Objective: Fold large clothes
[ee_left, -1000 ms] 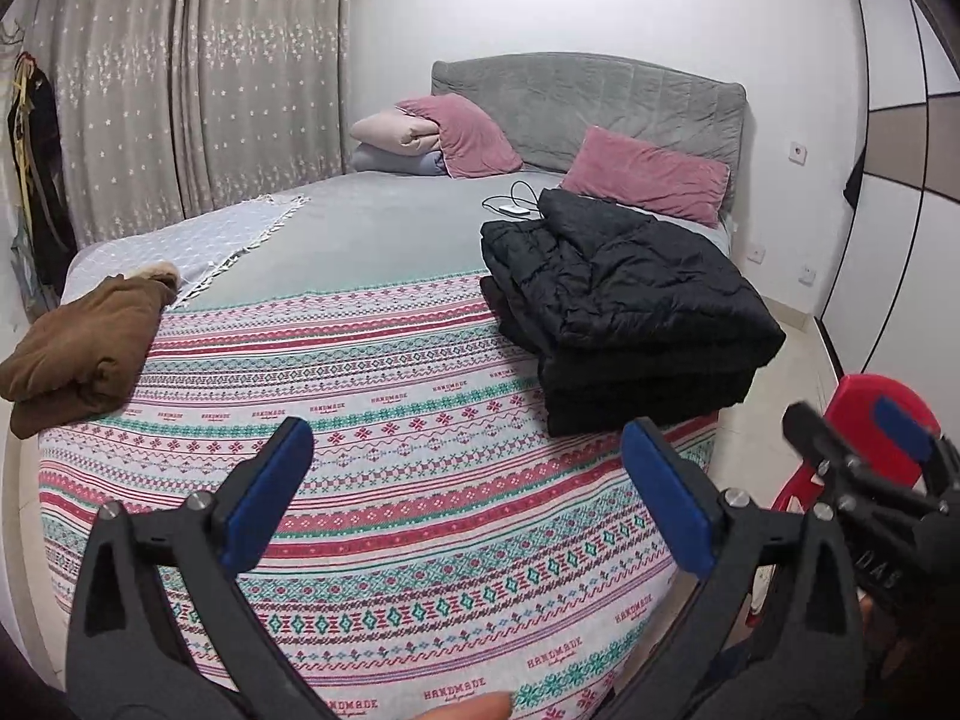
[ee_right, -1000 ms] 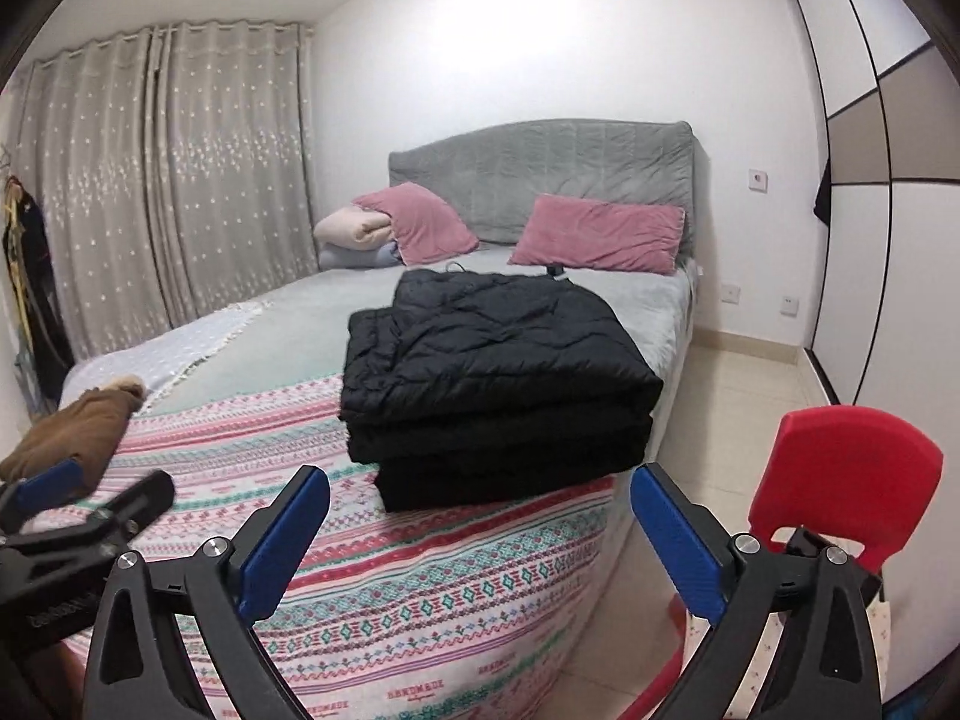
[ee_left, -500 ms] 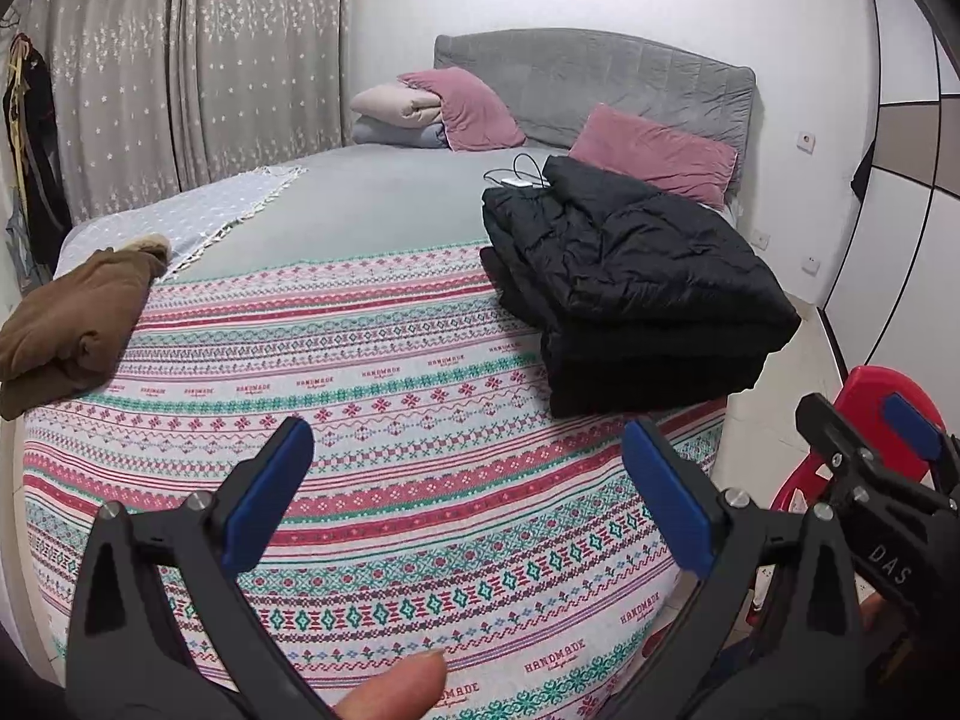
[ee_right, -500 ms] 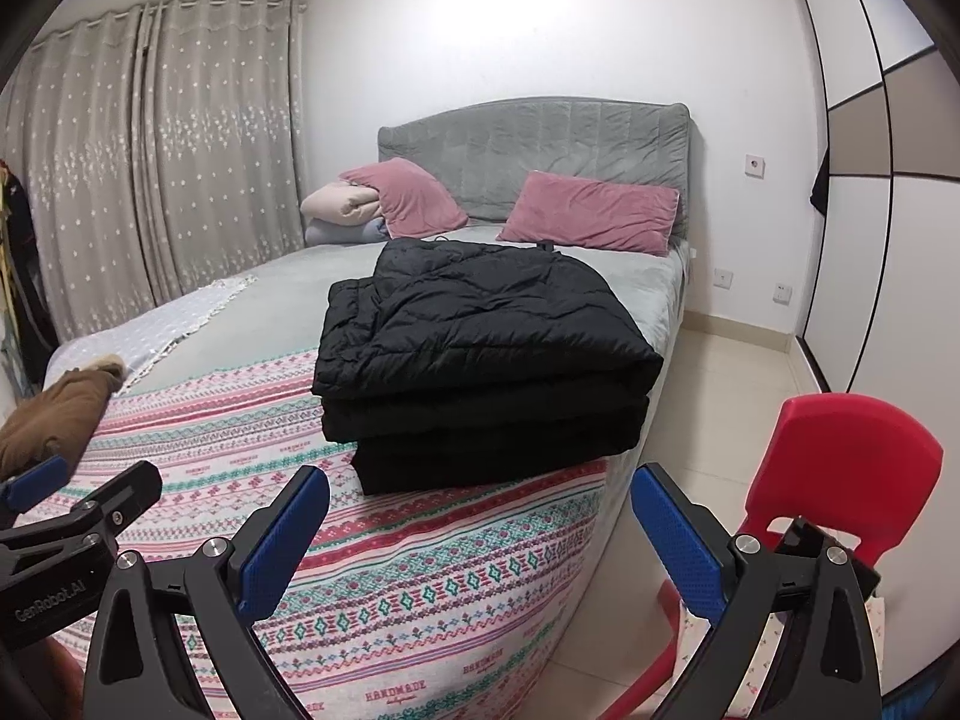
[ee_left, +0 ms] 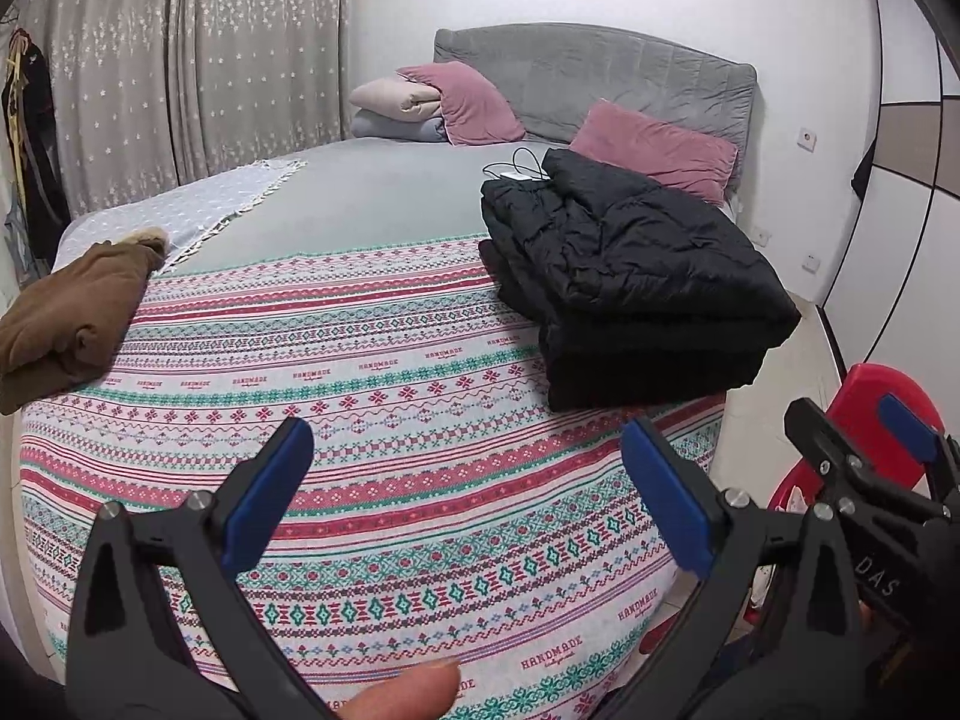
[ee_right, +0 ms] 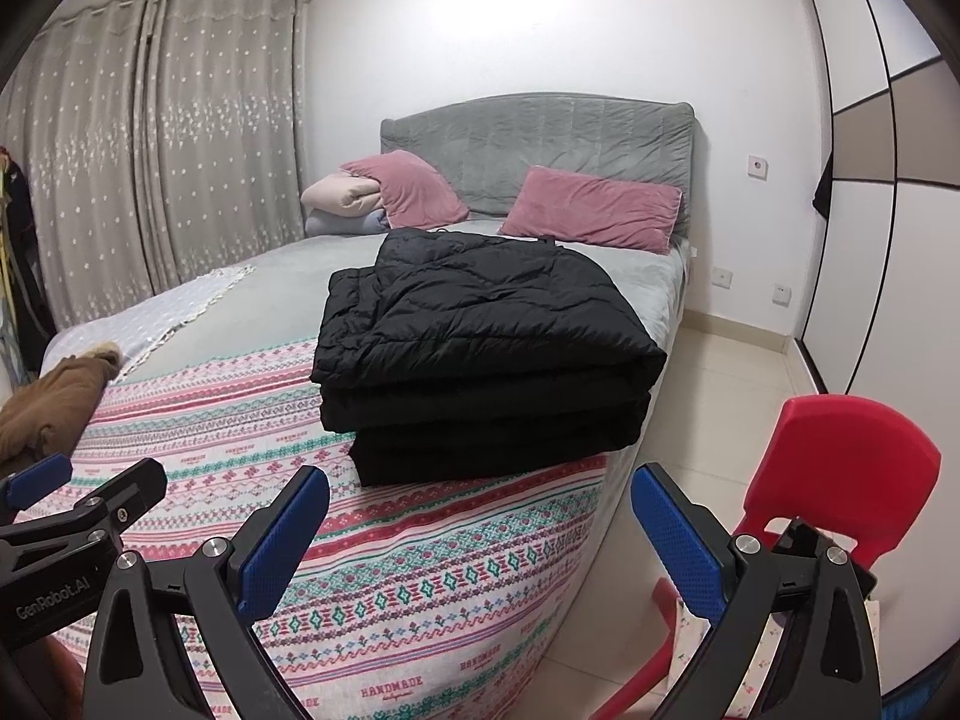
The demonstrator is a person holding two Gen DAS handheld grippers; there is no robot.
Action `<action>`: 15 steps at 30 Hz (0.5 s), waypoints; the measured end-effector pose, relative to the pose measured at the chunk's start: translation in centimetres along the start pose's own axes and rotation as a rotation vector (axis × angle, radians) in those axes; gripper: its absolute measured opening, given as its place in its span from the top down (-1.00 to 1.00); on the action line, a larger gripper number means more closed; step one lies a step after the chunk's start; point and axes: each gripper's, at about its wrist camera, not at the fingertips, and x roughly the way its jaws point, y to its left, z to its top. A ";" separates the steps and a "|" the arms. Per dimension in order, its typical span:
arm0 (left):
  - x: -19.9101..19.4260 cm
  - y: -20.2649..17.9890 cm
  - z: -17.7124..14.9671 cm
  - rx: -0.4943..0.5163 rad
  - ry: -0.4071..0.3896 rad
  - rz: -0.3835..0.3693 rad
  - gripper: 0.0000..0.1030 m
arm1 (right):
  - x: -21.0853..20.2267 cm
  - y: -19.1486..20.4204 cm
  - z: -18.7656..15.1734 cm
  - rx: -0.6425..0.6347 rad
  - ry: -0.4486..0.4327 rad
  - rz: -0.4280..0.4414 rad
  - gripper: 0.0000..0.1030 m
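Claw on the left [ee_left: 467, 483] hangs spread and empty over the bed [ee_left: 384, 480], the folded black coat [ee_left: 630, 276] lying near its right edge. Seen from the right, that claw [ee_right: 480, 531] also gapes empty before the coat [ee_right: 480, 348], which looks puffy, soft and slippery; the brown garment [ee_right: 51, 414] looks floppy, best pinched at a hem.

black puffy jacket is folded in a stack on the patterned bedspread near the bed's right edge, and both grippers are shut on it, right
Not quite. The black puffy jacket does lie folded in a stack on the striped patterned bedspread near the bed's right edge, but neither gripper is shut on it. The right wrist view shows the right gripper open and short of the jacket; the left wrist view shows the left gripper open too, holding nothing.
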 end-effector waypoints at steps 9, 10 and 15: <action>-0.1 0.1 0.0 0.004 0.000 -0.003 -0.98 | 0.0 0.1 -0.1 -0.001 0.002 -0.001 -0.97; -0.1 0.0 0.0 0.006 0.001 -0.004 -0.98 | 0.0 0.1 -0.1 -0.001 0.002 -0.001 -0.97; -0.1 -0.2 0.0 0.015 0.001 -0.007 -0.98 | 0.1 0.1 -0.1 -0.002 0.004 -0.002 -0.97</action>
